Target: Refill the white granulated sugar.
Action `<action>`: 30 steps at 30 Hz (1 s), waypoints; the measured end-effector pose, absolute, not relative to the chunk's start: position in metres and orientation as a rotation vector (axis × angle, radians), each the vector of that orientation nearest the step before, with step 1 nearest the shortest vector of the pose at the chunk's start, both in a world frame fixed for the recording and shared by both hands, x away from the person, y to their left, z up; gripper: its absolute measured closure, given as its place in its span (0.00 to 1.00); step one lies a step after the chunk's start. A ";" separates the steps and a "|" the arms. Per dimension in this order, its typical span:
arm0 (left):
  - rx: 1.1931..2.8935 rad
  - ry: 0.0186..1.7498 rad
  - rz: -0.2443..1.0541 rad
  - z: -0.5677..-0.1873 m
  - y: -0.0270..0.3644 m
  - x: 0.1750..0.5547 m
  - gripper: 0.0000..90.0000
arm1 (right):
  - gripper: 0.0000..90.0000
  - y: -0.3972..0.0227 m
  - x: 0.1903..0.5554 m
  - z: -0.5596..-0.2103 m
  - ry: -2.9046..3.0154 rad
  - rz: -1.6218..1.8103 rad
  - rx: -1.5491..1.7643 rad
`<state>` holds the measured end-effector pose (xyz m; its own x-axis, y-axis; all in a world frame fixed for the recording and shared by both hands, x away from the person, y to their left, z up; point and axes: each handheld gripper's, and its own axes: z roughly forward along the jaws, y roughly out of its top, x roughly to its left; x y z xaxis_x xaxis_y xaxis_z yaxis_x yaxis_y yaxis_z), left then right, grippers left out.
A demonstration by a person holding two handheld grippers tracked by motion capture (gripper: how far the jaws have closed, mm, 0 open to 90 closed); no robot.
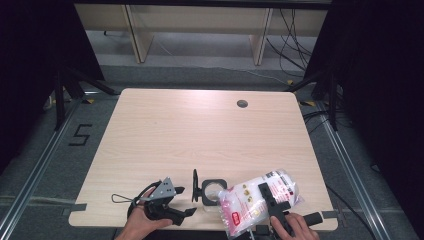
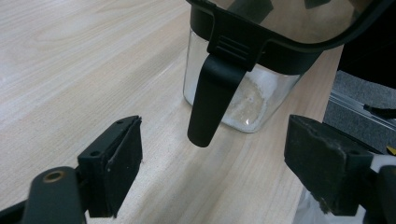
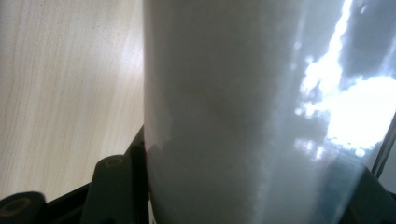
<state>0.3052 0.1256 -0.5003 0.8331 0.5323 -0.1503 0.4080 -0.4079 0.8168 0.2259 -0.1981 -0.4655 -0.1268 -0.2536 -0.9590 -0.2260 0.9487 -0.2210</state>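
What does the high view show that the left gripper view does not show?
High view alone: the whole bag tilted over the jar, clamped in the right tool, plus the grommet hole and the floor. Left gripper view alone: the left tool's open jaws close up, white powder in the jar's bottom, and the lid's hanging latch. Both share: the table, the jar and its open lid.

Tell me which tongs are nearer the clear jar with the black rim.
Right. The right tongs grip the plastic bag, tilted against the jar. The left tongs stand open just left of the jar, not touching it.
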 end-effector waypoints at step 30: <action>2.054 0.693 0.161 -0.500 0.125 0.305 0.21 | 0.49 -0.195 0.228 -0.466 1.704 -0.038 -0.405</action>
